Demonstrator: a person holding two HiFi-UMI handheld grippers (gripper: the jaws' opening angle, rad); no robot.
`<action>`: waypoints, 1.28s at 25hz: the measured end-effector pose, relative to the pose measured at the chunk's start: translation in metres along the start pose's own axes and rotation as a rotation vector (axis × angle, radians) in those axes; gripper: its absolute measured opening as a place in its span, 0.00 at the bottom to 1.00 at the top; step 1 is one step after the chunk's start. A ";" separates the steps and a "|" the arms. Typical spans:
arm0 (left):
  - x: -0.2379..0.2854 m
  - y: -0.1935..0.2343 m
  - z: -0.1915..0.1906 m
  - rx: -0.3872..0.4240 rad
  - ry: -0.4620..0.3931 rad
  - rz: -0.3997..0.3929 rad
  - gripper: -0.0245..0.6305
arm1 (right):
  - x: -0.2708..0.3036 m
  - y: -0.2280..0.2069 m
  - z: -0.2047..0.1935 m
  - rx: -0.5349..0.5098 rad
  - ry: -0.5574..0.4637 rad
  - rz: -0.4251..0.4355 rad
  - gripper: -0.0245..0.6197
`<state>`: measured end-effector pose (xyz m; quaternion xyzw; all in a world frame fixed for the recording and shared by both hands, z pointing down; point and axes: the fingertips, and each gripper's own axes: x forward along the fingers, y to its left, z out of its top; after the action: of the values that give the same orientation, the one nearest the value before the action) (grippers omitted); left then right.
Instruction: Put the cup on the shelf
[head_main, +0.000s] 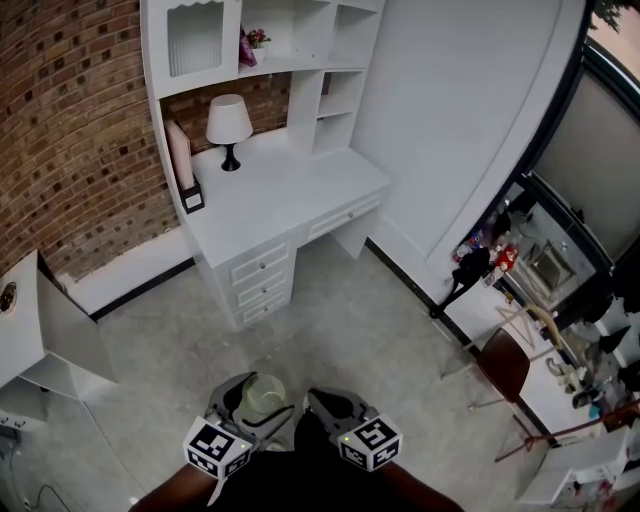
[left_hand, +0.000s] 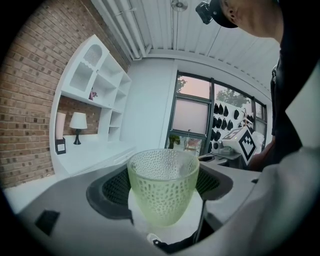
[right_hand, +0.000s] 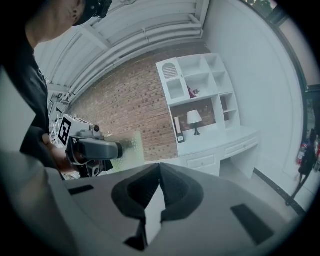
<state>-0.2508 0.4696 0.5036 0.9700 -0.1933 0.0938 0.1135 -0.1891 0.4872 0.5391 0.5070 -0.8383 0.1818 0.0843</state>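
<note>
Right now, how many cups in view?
1. A green dimpled glass cup, upright, gripped in the left gripper. None visible on the desk or shelves; clutter at the head view's right edge is too small to rule out more.

Left tongs (left_hand: 165, 187) closed on cup (left_hand: 163, 184), pads pressing both sides. Cup pale green, dimpled glass, upright, mouth open toward camera (nothing visible inside). Brick wall (left_hand: 27, 105) at 9 o'clock. White shelf unit (left_hand: 97, 82) at 10 o'clock, standing over white bench (left_hand: 97, 152). Lamp (left_hand: 77, 126) with white shade on bench under shelves, small frame (left_hand: 60, 146) just beside it. Dark-framed window (left_hand: 192, 117) near 12 o'clock behind cup. Marker cube (left_hand: 246, 143) at 3 o'clock. Person's dark sleeve (left_hand: 292, 85) at 2 o'clock.
</note>
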 end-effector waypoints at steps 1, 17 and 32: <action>0.006 0.003 0.002 -0.001 -0.002 0.002 0.62 | 0.003 -0.008 0.003 -0.001 -0.002 -0.002 0.05; 0.122 0.077 0.071 0.040 -0.024 0.055 0.62 | 0.069 -0.134 0.088 -0.031 -0.045 0.036 0.05; 0.227 0.112 0.092 0.028 -0.035 0.100 0.62 | 0.104 -0.230 0.107 -0.072 -0.041 0.126 0.05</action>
<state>-0.0766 0.2646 0.4878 0.9622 -0.2421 0.0848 0.0916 -0.0306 0.2640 0.5254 0.4534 -0.8761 0.1462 0.0739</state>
